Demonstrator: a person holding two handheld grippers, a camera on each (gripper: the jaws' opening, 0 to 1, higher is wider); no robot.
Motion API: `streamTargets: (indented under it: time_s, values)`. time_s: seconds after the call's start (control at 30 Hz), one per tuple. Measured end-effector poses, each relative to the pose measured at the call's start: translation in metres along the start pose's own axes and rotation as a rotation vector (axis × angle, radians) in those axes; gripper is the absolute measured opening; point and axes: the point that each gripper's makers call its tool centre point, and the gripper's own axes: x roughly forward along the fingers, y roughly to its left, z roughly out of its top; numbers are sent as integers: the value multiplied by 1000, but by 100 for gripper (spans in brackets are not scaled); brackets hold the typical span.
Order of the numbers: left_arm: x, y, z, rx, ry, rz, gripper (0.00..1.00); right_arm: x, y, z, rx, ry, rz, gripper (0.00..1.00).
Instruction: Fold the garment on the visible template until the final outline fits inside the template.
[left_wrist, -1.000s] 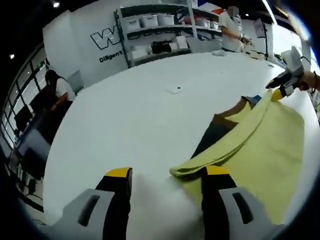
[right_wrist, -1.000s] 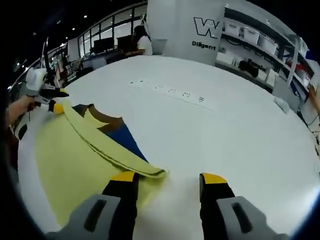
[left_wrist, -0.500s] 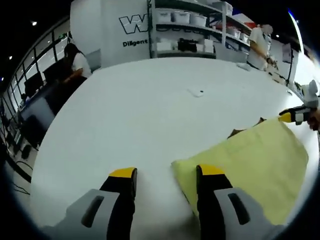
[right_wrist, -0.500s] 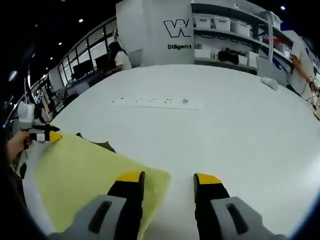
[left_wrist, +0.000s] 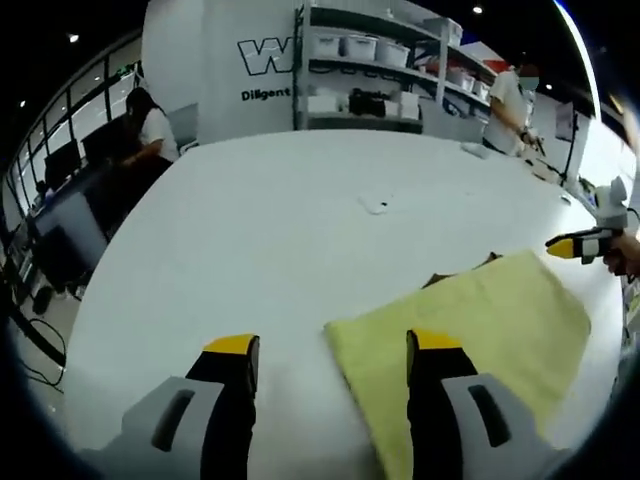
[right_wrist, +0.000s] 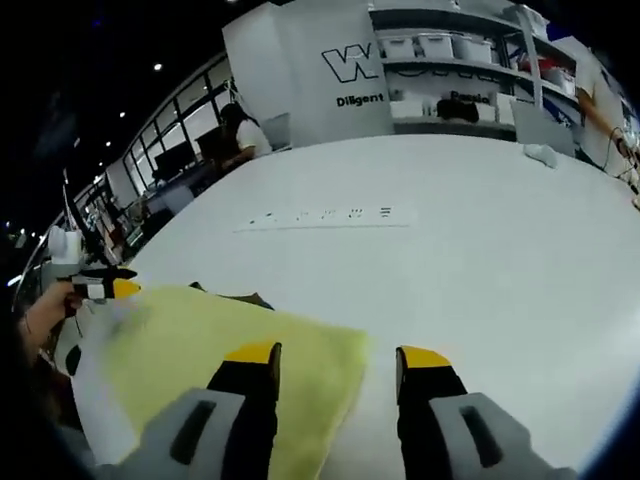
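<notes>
Garment (left_wrist: 470, 325) corner under right jaw of left gripper (left_wrist: 335, 350).

The yellow garment (left_wrist: 470, 325) runs past the lower right edge of the left gripper view, and the left gripper's (left_wrist: 332, 352) right jaw covers part of it. A dark layer (left_wrist: 440, 279) peeks from under its far edge, most of it hidden. In the right gripper view the garment's (right_wrist: 215, 350) lower left part is blurred and cut off, and the lettering (right_wrist: 325, 214) on the table (right_wrist: 480, 240) is too small to read.
</notes>
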Motion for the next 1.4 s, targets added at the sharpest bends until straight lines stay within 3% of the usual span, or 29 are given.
streamTargets:
  time_s: [0.27,0.53,0.93,1.27,1.4]
  values:
    - [-21,-17,-13,-15,8,-53,77,-24,20,-12,-24,17,40,56]
    - [-47,-29,-27,2,4,-81,77,-48,38,-28,-30,26,61,57]
    - [-80,-45,-61,57,28,-123,66,-78,60,-56,-102,50,80,49]
    - [-101,-45,-90,54,44,-129,55,-99,64,-77,-155,65,51,38]
    - [-107,-48,-103,52,72,-147,49,-101,61,-86,-138,78,47,31]
